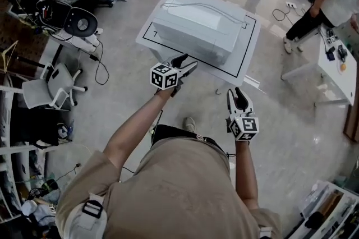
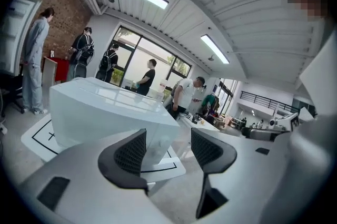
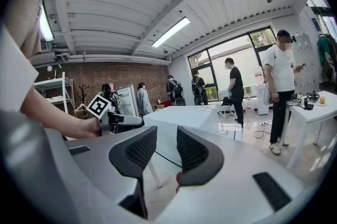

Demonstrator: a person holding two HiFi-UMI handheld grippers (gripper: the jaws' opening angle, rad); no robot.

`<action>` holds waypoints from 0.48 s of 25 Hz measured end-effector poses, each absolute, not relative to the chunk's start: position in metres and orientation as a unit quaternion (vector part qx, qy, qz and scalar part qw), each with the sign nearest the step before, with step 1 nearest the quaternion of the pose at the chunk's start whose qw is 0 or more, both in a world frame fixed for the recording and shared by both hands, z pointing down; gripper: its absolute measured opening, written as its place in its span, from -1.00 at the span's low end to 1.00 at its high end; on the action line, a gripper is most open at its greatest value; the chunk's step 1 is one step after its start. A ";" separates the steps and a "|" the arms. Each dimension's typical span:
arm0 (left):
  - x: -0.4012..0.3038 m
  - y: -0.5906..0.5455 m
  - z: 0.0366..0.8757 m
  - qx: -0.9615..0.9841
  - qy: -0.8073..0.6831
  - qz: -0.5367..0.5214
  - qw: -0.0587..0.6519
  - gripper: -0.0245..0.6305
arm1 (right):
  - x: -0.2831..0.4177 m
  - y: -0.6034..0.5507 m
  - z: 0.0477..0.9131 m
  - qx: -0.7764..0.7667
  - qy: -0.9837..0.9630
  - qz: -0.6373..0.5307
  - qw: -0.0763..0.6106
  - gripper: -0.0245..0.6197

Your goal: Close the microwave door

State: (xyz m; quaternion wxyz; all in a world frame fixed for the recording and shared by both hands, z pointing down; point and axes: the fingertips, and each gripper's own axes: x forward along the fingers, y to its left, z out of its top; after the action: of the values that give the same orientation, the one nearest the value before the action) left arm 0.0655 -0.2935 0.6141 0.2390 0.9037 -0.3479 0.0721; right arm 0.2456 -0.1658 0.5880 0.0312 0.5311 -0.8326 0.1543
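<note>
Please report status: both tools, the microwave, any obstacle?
Left tool open, empty, near the box. Right tool open, empty. Microwave looks closed. Nothing in the way.

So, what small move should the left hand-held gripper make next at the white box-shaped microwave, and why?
Probably just draw the left hand-held gripper back. The white box-shaped microwave shows no door standing out from its body, so it looks closed, and the jaws stand open with nothing between them.

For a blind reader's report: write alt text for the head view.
Seen from above, a person holds the left gripper and right gripper, both open and empty, near a white microwave on a white table.
</note>
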 end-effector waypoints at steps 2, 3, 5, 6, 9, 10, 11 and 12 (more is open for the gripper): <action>0.046 -0.282 0.596 0.902 -0.358 0.050 0.237 -0.09 | 0.234 -0.174 0.582 0.519 -0.841 0.148 0.033 -0.55; 0.035 -0.276 0.586 0.900 -0.365 0.041 0.233 -0.10 | 0.228 -0.179 0.579 0.513 -0.846 0.145 0.033 -0.55; 0.013 -0.267 0.569 0.897 -0.382 0.027 0.221 -0.13 | 0.212 -0.190 0.573 0.497 -0.856 0.138 0.033 -0.55; 0.001 -0.261 0.561 0.895 -0.390 0.019 0.216 -0.16 | 0.203 -0.196 0.570 0.487 -0.862 0.135 0.034 -0.55; -0.030 -0.243 0.539 0.890 -0.404 -0.011 0.211 -0.18 | 0.173 -0.210 0.563 0.454 -0.881 0.126 0.035 -0.55; -0.040 -0.237 0.533 0.888 -0.408 -0.022 0.210 -0.18 | 0.163 -0.215 0.561 0.443 -0.887 0.123 0.035 -0.55; -0.051 -0.231 0.527 0.886 -0.414 -0.029 0.206 -0.19 | 0.152 -0.219 0.558 0.432 -0.893 0.120 0.034 -0.55; -0.063 -0.226 0.521 0.883 -0.423 -0.034 0.201 -0.21 | 0.141 -0.223 0.556 0.421 -0.899 0.119 0.032 -0.55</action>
State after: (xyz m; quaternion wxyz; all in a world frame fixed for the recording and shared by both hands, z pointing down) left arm -0.0629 -0.2263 0.5214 0.2009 0.8828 -0.4233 -0.0341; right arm 0.1414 -0.2226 0.5557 0.0319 0.4211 -0.8986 0.1192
